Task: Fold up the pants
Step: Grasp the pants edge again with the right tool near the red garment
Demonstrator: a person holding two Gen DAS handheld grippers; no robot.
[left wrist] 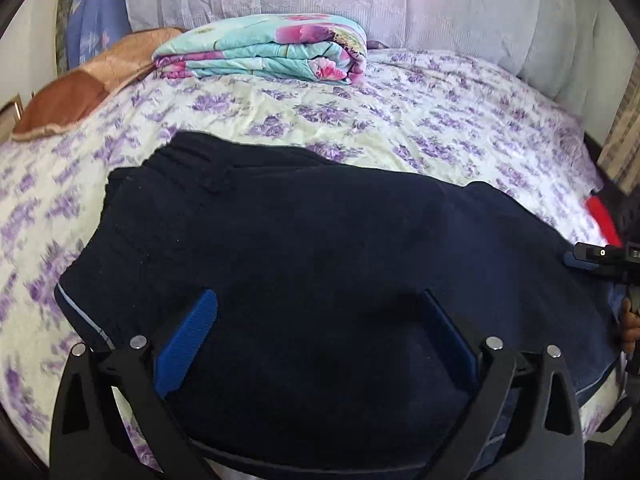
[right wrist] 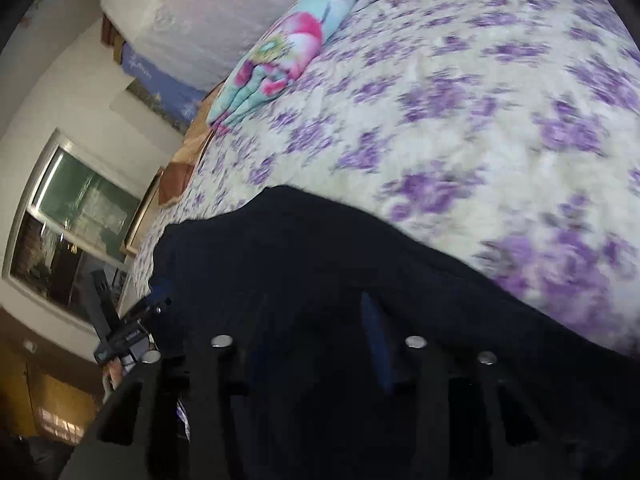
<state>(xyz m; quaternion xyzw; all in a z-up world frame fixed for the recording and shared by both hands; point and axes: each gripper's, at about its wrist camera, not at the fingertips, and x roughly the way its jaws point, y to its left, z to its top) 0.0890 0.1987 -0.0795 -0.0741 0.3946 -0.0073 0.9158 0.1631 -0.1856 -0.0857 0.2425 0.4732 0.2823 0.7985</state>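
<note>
In the left wrist view our left claw (left wrist: pixel 316 332) hovers low over the dark navy pants (left wrist: pixel 320 264), its two blue-padded fingers (left wrist: pixel 188 340) spread wide apart with nothing between them. The pants lie on the bed (left wrist: pixel 440 120), on its purple-flowered sheet, folded into a broad, thick bundle with a ribbed waistband at the upper left and a pale stripe along the left edge. At the far right we see our right claw (left wrist: pixel 576 258) reaching in sideways at the pants' right edge; its body is cut off by the frame. A folded floral quilt (left wrist: pixel 264 56) sits well behind the pants.

In the right wrist view the camera is rolled steeply, so the bed (right wrist: pixel 480 100) tilts across the picture. The right claw (right wrist: pixel 320 320) is buried in shadow against the pants (right wrist: pixel 300 260); we cannot tell whether its fingers are apart or clamped on cloth. The sheet is blurred. The left claw (right wrist: pixel 156 304) shows small at the left, beside the pants' far edge.
</note>
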